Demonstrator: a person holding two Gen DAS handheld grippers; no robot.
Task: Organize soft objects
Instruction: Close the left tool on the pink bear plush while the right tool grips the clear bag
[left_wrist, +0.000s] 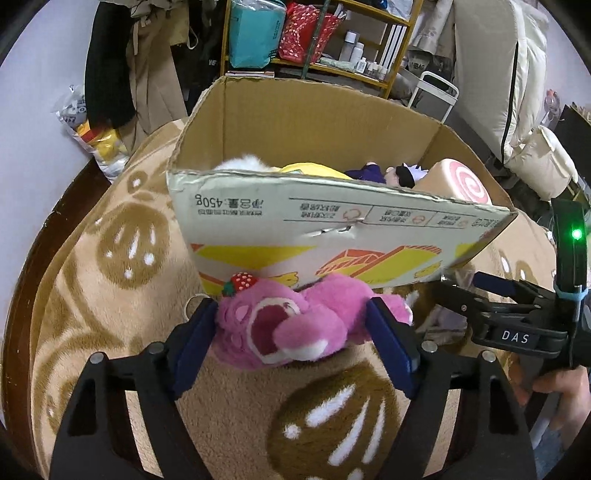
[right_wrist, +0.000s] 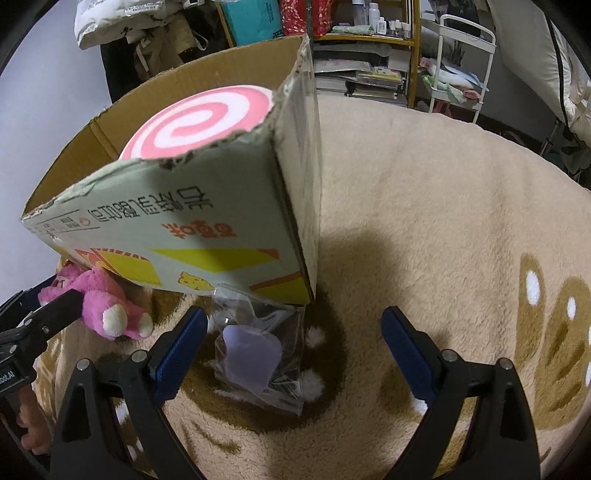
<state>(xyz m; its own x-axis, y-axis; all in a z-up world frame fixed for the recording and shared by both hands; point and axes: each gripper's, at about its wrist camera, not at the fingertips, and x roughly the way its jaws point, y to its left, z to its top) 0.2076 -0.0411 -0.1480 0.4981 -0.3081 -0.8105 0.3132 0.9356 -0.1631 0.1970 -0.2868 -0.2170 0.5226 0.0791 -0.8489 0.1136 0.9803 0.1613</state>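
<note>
Already, soft toys sit in the big cardboard box (left_wrist: 332, 122). The left gripper (left_wrist: 295, 325) has its jaws clamped on the fluffy pink bear (left_wrist: 284, 328), near the box. The right gripper (right_wrist: 291, 347) hangs with jaws apart over a clear plastic bag (right_wrist: 258, 350), not yet packed.

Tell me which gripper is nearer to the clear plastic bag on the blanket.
Right. The right gripper is open around the clear plastic bag; the left gripper holds the pink plush bear aside.

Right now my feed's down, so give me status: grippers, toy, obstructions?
Left gripper shut on pink bear. Right gripper open over clear plastic bag. Cardboard box wall directly ahead of bear.
</note>
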